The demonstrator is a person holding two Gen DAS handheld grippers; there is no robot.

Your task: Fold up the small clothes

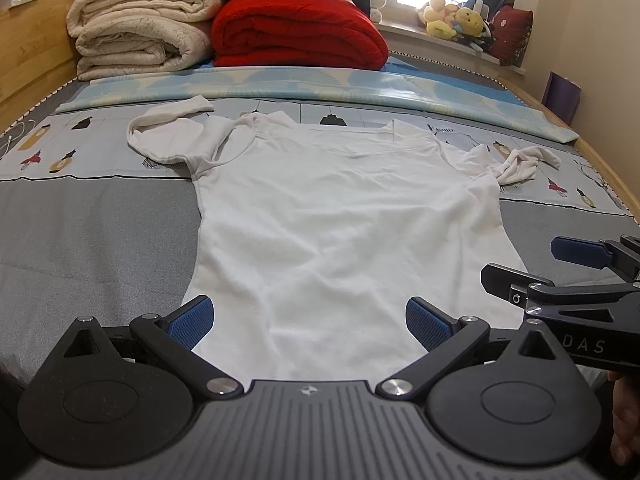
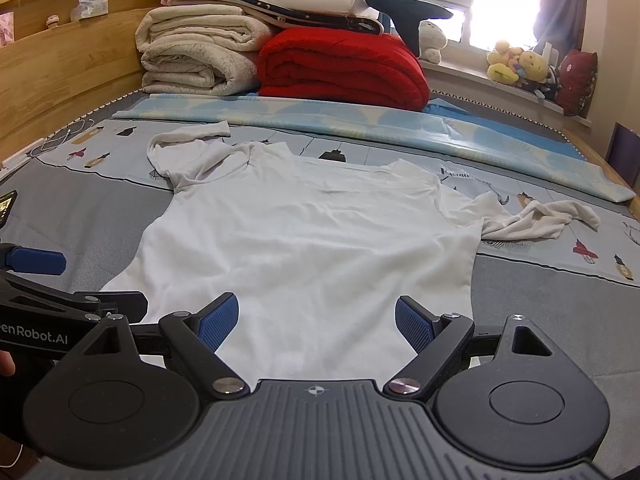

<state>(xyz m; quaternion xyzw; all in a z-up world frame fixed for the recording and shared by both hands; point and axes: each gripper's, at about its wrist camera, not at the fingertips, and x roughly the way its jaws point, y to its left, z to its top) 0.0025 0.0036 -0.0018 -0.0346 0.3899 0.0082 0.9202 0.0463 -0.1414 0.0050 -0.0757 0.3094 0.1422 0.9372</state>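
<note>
A white long-sleeved shirt [image 1: 340, 216] is being kept spread flat on the grey bedsheet [image 1: 92, 236], its hem nearest the cameras and its neckline toward the red blanket [image 1: 296, 36]. Both sleeves are lying crumpled out to either side of the shirt. The left gripper [image 1: 308, 320] is being held over the shirt's hem with its jaws wide apart, nothing between them. The right gripper [image 2: 316, 322] is being held likewise over the hem, jaws spread and empty. Cream blankets [image 2: 192, 52] are stacked beside the red blanket.
</note>
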